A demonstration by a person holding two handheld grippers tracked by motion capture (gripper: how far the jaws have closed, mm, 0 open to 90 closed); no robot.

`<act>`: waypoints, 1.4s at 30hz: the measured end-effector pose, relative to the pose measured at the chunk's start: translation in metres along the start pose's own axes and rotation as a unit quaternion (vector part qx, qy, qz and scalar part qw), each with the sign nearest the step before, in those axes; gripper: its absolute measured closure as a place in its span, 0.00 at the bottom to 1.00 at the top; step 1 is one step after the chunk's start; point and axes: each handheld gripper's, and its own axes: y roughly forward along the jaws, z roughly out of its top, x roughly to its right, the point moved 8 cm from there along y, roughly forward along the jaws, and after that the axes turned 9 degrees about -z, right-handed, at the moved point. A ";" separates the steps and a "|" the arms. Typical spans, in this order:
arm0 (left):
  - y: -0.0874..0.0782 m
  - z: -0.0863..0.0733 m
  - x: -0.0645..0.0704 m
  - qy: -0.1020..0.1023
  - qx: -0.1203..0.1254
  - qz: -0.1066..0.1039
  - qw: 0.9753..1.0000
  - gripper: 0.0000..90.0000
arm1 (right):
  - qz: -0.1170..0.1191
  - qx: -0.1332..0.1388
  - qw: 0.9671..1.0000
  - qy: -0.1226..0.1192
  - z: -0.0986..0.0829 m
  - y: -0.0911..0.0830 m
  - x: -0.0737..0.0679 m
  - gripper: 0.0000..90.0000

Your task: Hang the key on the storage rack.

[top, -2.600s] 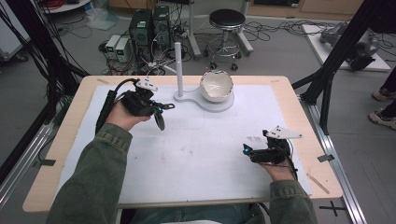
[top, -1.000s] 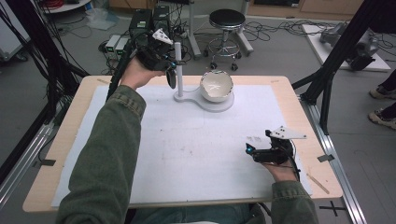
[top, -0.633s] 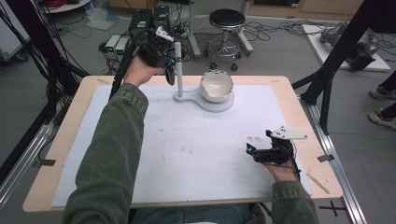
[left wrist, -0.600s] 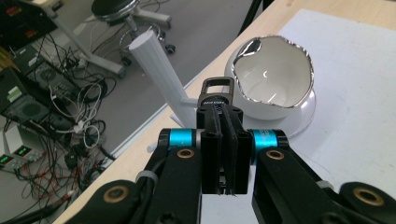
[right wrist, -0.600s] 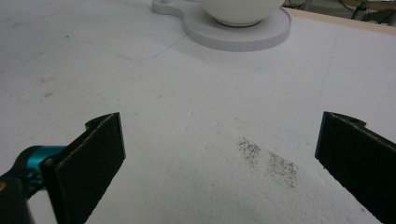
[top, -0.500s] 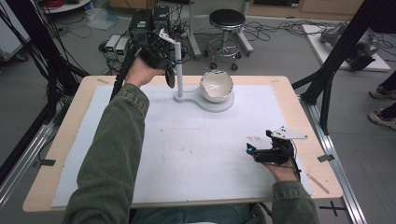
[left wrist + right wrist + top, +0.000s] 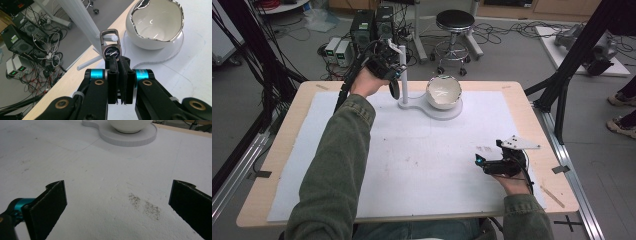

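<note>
A: Keychain [image 7: 111,49] — where is it?

B: Pinched between the closed jaws of the left gripper [image 7: 119,75], held up at the far left of the worktop [image 7: 282,145]. Its metal loop sits around a small white peg [image 7: 110,37] that sticks out from the white post [image 7: 82,22].

A: What stands close by?

B: The post rises from a flat white stand [image 7: 432,107], and a white bowl with a silvery rim [image 7: 156,23] sits on the round end of that stand, just beside the keychain. Past the worktop edge lie computer boxes and tangled cables [image 7: 42,55] on the floor.

A: And the other hand?

B: The right gripper [image 7: 492,162] rests low on the white mat [image 7: 100,185] near the front right, well apart from the stand, its jaws spread wide with nothing between them.
</note>
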 end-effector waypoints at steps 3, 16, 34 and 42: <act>0.001 0.000 -0.002 -0.010 0.017 0.003 1.000 0.92 | 0.001 -0.003 1.000 -0.001 -0.001 0.000 0.000 0.00; 0.002 -0.010 0.006 -0.066 0.012 -0.077 0.995 0.41 | -0.002 0.006 1.000 0.019 0.000 -0.003 0.004 0.01; 0.009 -0.031 0.045 -0.050 -0.022 -0.126 0.990 0.02 | -0.005 0.004 1.000 0.022 -0.001 -0.004 0.005 0.01; 0.000 -0.053 0.043 -0.057 -0.020 -0.115 0.991 0.02 | -0.006 0.003 1.000 0.024 -0.001 -0.005 0.004 0.01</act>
